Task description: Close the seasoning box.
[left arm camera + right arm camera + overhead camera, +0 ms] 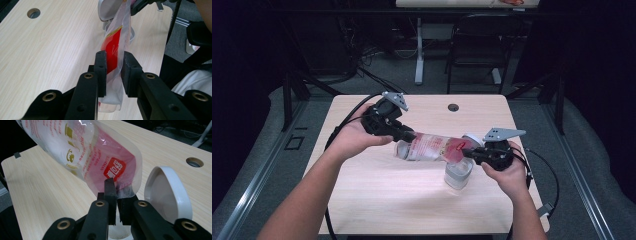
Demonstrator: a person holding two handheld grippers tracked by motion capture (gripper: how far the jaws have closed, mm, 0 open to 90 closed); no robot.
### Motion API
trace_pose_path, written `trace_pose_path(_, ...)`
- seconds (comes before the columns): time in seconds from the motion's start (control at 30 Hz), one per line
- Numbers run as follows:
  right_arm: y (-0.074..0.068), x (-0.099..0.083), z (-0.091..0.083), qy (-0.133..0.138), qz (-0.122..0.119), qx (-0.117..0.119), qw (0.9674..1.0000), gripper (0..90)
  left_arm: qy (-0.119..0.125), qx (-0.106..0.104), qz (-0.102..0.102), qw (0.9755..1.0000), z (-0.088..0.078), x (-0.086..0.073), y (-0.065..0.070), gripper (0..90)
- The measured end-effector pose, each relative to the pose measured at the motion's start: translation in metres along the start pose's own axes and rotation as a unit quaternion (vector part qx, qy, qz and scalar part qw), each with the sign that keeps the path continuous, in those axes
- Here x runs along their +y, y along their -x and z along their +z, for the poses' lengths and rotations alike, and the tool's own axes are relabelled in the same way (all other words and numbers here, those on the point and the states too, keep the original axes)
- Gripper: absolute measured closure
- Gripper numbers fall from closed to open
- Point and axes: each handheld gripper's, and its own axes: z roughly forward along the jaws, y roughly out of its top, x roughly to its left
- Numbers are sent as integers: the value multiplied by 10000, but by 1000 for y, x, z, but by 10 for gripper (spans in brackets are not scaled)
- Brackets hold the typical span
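Nearest the person, the right gripper (pixel 472 152) has its jaws pinched tight on the bottom corner of the plastic pouch (pixel 432 147), right over the clear container (pixel 458 174) standing on the table (pixel 377 200), with the white lid (pixel 167 192) hinged open just beside it. Further out, the pouch hangs stretched in the air between both hands, red and white print showing, tilted down toward the container. At the far end the left gripper (pixel 408 136) is clamped on the pouch's other edge, film squeezed flat between its pads (pixel 101 67).
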Motion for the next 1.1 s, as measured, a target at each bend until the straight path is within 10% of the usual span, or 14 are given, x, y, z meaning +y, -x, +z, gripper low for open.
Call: trace_pose_path(1.1, 3, -2, -4, -38, 16, -38, 10000, 858, 31, -24, 47, 10000, 2, 10, 2, 762)
